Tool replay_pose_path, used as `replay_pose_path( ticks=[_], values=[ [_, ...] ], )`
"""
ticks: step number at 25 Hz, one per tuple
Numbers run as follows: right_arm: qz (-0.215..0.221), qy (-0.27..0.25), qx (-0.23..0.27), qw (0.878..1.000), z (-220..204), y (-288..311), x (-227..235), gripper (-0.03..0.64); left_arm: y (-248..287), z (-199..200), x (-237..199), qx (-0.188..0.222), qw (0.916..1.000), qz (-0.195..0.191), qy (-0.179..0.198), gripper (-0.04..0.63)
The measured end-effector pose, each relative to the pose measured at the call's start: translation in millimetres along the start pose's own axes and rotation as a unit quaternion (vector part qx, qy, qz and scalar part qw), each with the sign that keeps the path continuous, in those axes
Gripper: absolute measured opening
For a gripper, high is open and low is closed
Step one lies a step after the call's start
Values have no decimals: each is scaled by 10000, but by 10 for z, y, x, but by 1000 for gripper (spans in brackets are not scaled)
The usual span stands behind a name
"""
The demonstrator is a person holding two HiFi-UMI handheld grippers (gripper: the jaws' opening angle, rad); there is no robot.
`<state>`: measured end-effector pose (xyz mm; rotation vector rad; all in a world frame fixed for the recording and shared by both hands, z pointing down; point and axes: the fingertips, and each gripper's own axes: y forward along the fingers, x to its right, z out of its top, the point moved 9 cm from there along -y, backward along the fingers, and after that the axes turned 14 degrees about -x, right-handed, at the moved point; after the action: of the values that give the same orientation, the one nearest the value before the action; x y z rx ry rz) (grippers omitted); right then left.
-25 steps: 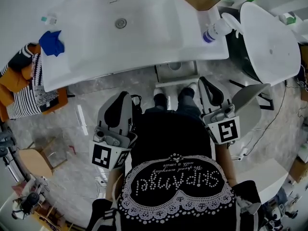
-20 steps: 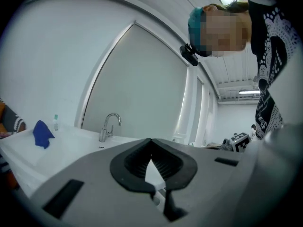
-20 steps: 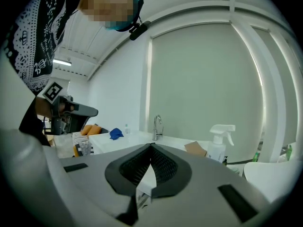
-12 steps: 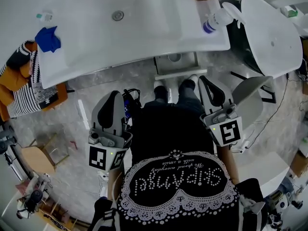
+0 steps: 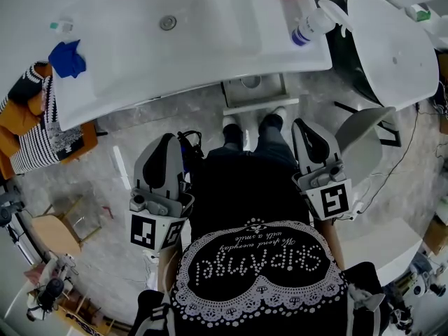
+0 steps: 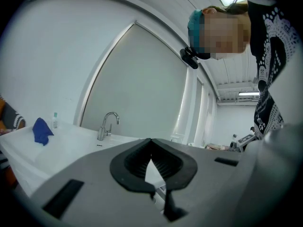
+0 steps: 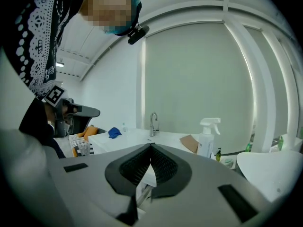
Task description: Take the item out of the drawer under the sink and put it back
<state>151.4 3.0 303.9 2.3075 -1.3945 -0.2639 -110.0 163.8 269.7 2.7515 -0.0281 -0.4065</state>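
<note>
Two grippers are hanging beside the person's legs in the head view, the left gripper (image 5: 169, 145) at 9 o'clock of the body and the right gripper (image 5: 305, 130) at 3 o'clock. Both are pointing toward the sink (image 5: 210, 40) at 12 o'clock. In each gripper view the fingers are pressing together at the tips and are pinching nothing.

Under the front edge of the sink, the drawer (image 5: 253, 98) appears to be standing pulled out, just ahead of the person's feet. A pale round shape is showing inside it, probably the item, but it is too small to name. An open drawer with the item inside is fitting two stages: the item waiting to be lifted out, or the item lying there again after its return.

In either case, the working gripper will probably be going much lower, because the drawer sits under the bench top. It seems wise to be approaching straight from 6 o'clock, watching the sink's overhanging edge, and leaving the spray bottle (image 5: 308, 28) at 1 o'clock undisturbed.
</note>
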Motion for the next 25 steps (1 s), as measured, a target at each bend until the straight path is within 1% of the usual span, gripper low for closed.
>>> replay_pose_path(
  ticks=[4,8,14,25],
  values=[
    [60,108,-38,9999,-33,11,13,18,15,40,14,52,10000,41,-47,5],
    [140,87,-65,9998,-20,41,-14,18,-35,42,-17,149,9999,43,29,5],
    [205,59,-120,9997,-13,62,-30,18,-69,24,-17,68,9999,78,7,5],
    [207,59,-190,9996,-29,79,-14,18,-33,67,-20,91,9999,116,-56,5]
  ],
)
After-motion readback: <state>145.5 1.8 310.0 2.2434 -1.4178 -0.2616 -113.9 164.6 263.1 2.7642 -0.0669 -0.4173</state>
